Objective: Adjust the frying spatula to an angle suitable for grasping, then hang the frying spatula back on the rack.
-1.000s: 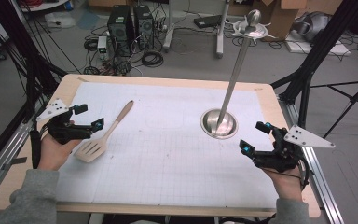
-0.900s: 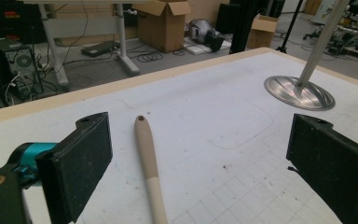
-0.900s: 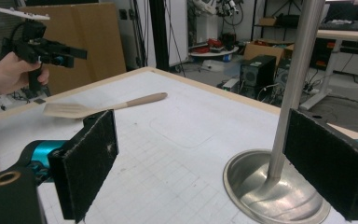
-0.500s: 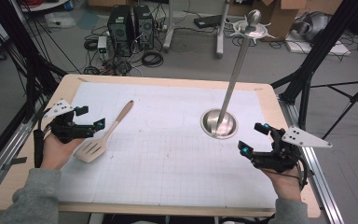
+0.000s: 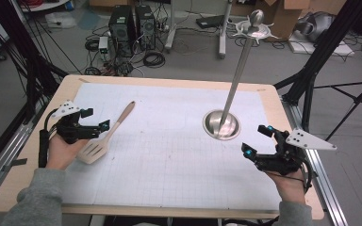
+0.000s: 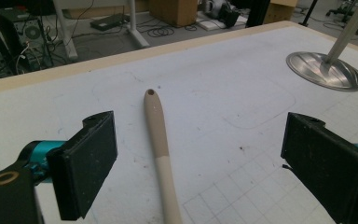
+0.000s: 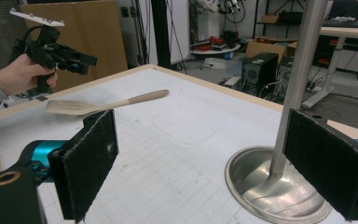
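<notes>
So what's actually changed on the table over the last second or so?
Very little. The left gripper has crept slightly toward the spatula, and its jaws have just been closing a touch; they are wide open, the handle lying between them untouched. The spatula itself, the right gripper and the metal stand stayed where they were.

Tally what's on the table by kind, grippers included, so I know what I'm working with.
Beige slotted spatula with a long handle: 1
Polished metal stand, round base and tall pole: 1
Black hand-held two-jaw grippers, both open: 2 (left gripper, right gripper)
Total: 4
</notes>
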`<state>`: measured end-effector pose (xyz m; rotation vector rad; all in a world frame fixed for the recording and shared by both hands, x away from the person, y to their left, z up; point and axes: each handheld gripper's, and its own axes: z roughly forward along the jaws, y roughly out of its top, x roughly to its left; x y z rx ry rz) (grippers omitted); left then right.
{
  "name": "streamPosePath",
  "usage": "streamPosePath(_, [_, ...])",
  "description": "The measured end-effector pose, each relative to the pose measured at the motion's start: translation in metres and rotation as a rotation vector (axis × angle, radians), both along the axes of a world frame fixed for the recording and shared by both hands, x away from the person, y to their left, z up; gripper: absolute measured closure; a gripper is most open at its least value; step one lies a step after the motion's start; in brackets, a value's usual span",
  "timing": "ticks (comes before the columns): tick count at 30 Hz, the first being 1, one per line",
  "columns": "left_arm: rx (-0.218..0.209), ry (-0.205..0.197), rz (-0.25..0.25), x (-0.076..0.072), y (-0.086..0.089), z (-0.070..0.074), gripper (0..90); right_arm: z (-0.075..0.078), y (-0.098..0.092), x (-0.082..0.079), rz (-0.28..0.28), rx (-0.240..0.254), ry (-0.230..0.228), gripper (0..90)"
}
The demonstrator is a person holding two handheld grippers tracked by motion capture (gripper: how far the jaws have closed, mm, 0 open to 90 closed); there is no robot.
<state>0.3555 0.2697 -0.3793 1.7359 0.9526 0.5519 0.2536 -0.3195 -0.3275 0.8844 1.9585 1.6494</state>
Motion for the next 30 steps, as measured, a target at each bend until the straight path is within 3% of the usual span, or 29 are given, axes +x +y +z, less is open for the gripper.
streamPosePath(9, [0.006, 0.018, 0.02, 0.006, -0.002, -0.005, 11.1, 0.0, -0.002, -0.002, -0.005, 0.0, 0.002, 9.0])
streamPosePath(30, [0.045, 0.113, 0.066, 0.021, -0.012, -0.017, 12.2, -0.003, -0.005, -0.005, -0.009, -0.002, 0.01, 9.0])
